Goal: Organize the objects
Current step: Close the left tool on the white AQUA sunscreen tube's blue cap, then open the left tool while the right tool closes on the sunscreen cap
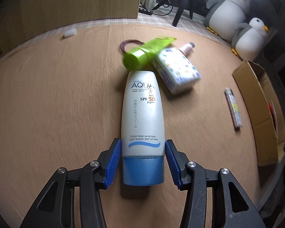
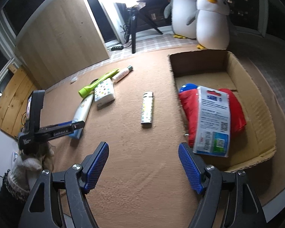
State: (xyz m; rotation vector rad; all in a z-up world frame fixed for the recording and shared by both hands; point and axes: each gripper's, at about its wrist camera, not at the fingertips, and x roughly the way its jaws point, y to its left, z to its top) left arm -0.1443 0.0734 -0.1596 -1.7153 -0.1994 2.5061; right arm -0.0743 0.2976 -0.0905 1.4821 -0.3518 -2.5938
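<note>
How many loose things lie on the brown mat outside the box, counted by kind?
Tubes and bottles: 3 (sunscreen tube, green tube, small pink bottle)
Tissue pack: 1
Lighter: 1
Hair band: 1
Small white piece: 1
Total: 7

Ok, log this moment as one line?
left gripper: shut on sunscreen bottle, lying on table | right gripper: open, empty | cardboard box: holds red item | lighter: on table

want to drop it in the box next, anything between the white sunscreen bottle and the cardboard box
Only the patterned lighter lies on the table between the white sunscreen bottle and the open cardboard box; lifted, the path over it looks clear.
</note>
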